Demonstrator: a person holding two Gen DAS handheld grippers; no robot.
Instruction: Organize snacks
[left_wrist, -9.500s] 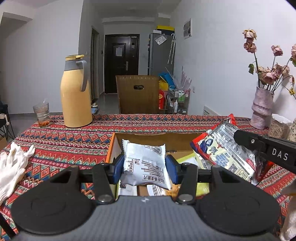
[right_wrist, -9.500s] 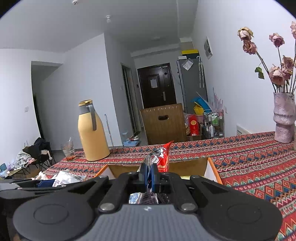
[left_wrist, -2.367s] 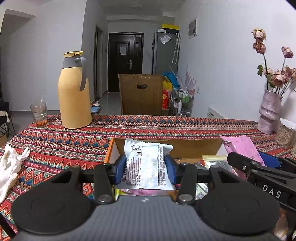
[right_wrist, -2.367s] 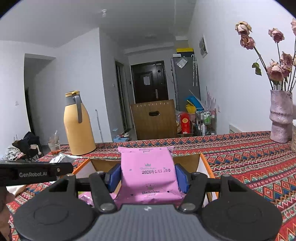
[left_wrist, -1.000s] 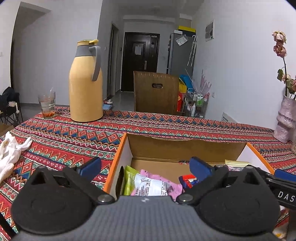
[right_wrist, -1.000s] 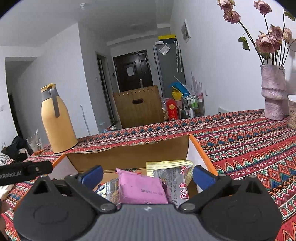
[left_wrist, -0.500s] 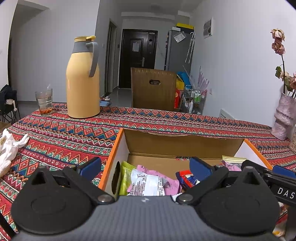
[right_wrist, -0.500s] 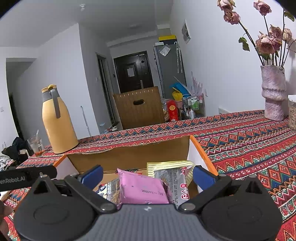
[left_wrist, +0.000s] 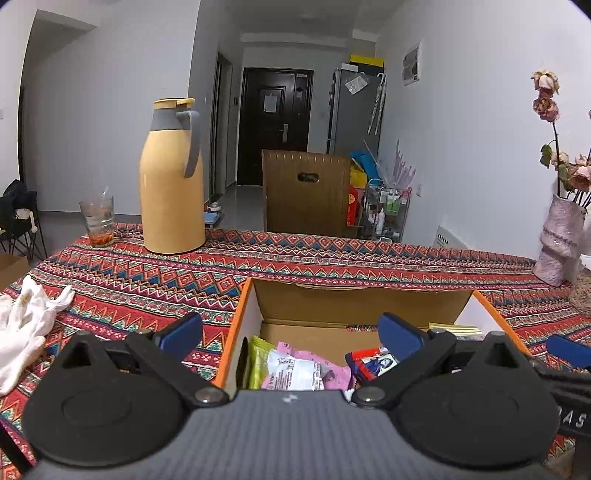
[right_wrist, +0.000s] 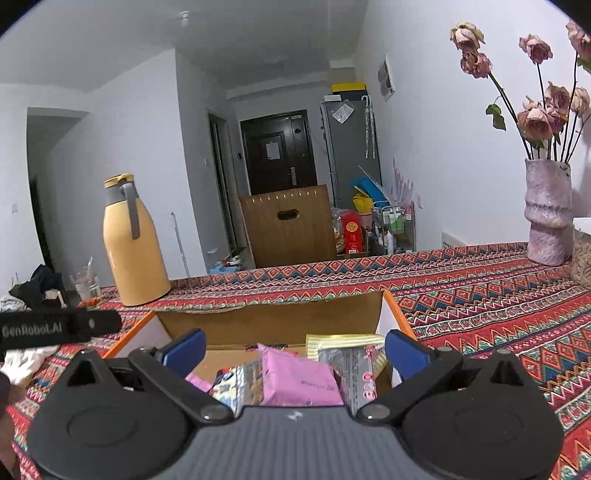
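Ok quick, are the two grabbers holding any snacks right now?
Left gripper: open, holding nothing, above the box.
Right gripper: open, holding nothing, above the same box.

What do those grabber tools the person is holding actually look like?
Each hand-held gripper, left and right, has a dark grey ribbed body, two black round-based arms with silver pivot screws, and blue finger pads. White lettering reads "GenRobot.AI" on the left one's side and "DAS" on the right one's. No cables show.

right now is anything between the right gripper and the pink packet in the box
Nothing visible. The right gripper is open just above the cardboard box, and the pink packet lies on top of the other snacks directly below its fingers, uncovered. The silver packet only sits beside it.
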